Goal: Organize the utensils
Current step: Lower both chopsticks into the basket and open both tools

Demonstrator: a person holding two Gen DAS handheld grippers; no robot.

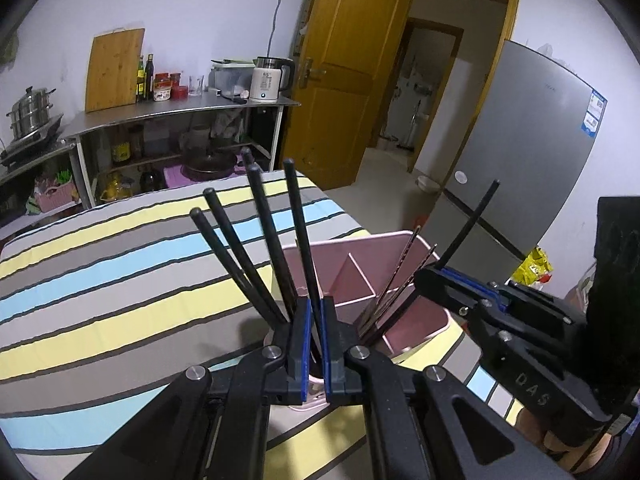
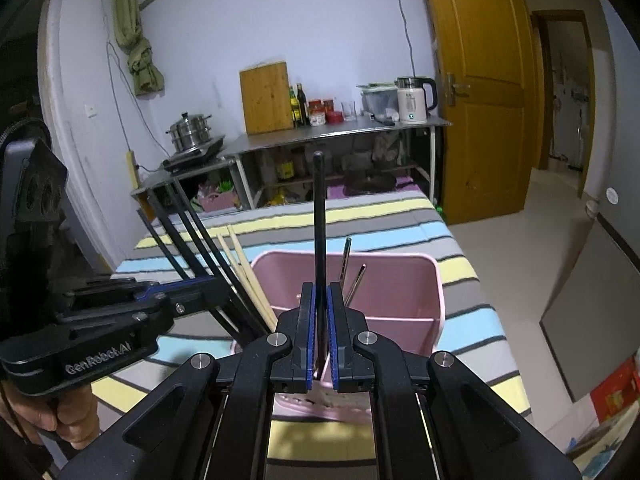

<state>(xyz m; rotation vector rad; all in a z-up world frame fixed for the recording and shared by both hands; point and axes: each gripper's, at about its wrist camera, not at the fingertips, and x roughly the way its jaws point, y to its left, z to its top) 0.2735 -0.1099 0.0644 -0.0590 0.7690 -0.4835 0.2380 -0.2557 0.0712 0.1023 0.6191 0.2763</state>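
A pink divided utensil holder stands on the striped table and also shows in the right wrist view. My left gripper is shut on a black chopstick over the holder's left compartment, where several other black chopsticks fan out. My right gripper is shut on one upright black chopstick above the holder. Brown patterned chopsticks lean in a middle compartment. Pale wooden chopsticks stand at the holder's left side.
The striped tablecloth covers the table. Behind it stands a steel shelf with a cutting board, bottles, a kettle and a pot. A wooden door and a grey fridge are on the right.
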